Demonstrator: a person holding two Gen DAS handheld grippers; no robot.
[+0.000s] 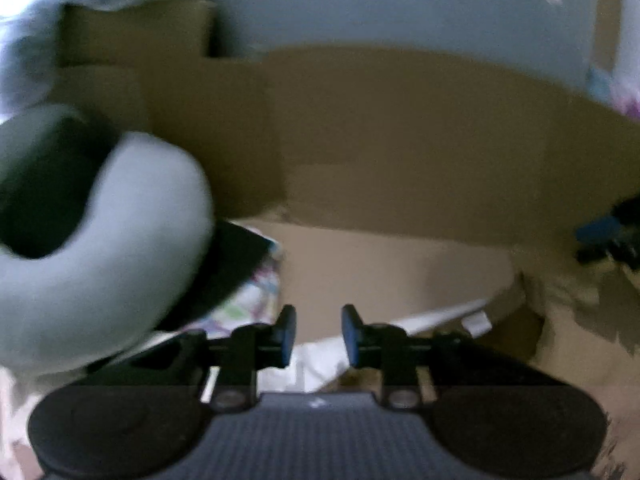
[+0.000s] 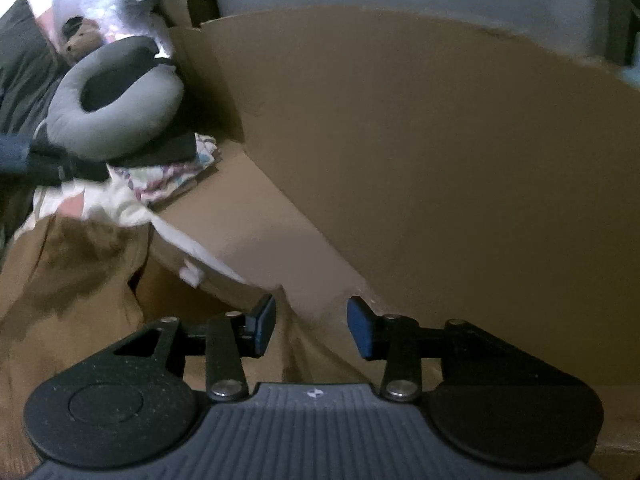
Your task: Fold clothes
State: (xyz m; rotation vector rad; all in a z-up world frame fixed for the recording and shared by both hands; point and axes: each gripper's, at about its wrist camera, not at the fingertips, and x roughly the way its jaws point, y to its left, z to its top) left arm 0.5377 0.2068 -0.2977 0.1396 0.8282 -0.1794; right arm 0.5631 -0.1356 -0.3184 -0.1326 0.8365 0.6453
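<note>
1. Judging by both views, folding looks midway: a small stack of patterned clothes (image 2: 172, 178) lies well left of the right gripper (image 2: 311, 330), under a grey neck pillow (image 2: 116, 120).
2. Brown trousers (image 2: 68, 264) lie rumpled, not yet folded, just left of its fingers, over a white cloth (image 2: 192, 246).
3. Right fingers stand moderately apart, empty; left gripper (image 1: 319, 334) narrower, also empty.

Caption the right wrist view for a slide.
Open right gripper above brown garment, grey neck pillow behind.
</note>
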